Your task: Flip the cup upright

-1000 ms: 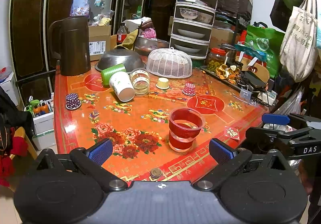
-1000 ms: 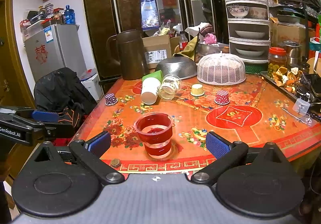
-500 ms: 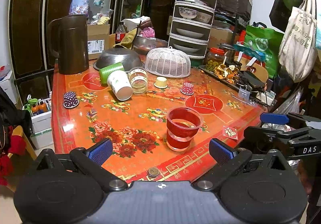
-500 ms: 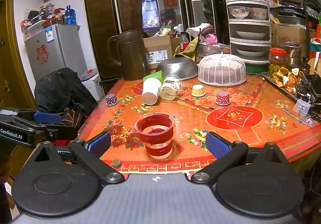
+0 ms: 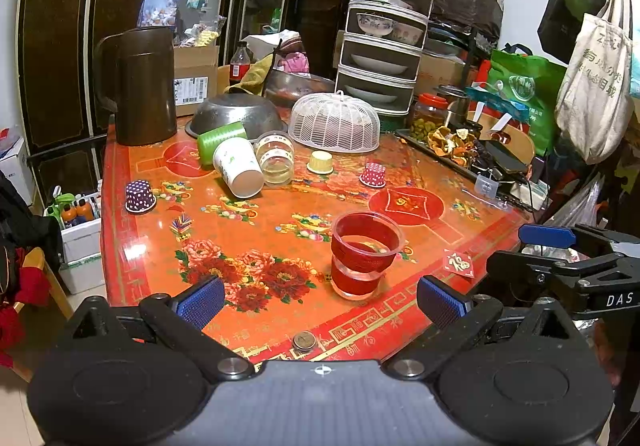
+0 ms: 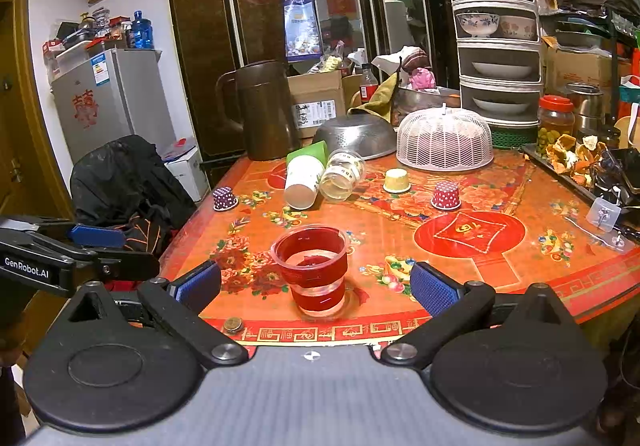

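Red cup (image 5: 365, 254) (image 6: 313, 269) upright on worktop (image 5: 248, 230) (image 6: 472, 258), near front edge, mouth up, nothing touching it. Coin (image 5: 304, 341) at cup's 7 o'clock, by edge. White cup (image 5: 239, 167), green cup (image 5: 219, 137), jar (image 5: 275, 163) lying on sides at 11 o'clock, well apart. Left gripper (image 5: 322, 300) spread wide, empty, short of cup. Right gripper (image 6: 316, 286) likewise spread, empty, cup between its fingers' lines, apart.

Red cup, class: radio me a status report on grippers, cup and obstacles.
Left gripper open, empty. Right gripper open, empty. Red cup upright near table edge, ungripped. Coin beside it; nothing blocking.
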Motion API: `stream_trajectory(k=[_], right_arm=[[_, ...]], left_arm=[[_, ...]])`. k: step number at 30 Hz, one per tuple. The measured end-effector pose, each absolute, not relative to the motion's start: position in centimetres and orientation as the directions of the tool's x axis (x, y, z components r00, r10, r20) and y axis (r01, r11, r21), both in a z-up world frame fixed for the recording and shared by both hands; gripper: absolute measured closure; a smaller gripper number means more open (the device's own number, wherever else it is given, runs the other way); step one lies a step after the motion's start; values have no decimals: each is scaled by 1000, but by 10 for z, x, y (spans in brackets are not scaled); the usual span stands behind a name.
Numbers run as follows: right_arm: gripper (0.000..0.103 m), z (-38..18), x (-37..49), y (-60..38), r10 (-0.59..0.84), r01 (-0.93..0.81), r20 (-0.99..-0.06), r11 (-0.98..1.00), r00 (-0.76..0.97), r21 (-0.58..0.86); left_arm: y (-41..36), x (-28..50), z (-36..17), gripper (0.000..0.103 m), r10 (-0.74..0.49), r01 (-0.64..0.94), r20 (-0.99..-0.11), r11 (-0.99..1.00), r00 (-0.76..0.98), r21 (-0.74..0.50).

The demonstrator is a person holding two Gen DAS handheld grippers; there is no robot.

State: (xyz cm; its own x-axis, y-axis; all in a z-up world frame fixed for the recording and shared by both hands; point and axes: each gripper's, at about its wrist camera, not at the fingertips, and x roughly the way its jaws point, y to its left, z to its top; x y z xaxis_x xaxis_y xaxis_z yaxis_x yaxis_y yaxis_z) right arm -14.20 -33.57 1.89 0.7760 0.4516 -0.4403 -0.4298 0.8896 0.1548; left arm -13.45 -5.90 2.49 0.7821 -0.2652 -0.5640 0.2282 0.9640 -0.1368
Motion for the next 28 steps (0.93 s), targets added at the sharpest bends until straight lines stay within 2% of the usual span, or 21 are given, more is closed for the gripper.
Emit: stream_trajectory(k=[28], right_arm=[[1,20,-142,-335,455,-432,-439,888,775,157]], left_arm=[[-60,-136,24,0,-260,232,-546,965,796,-122]])
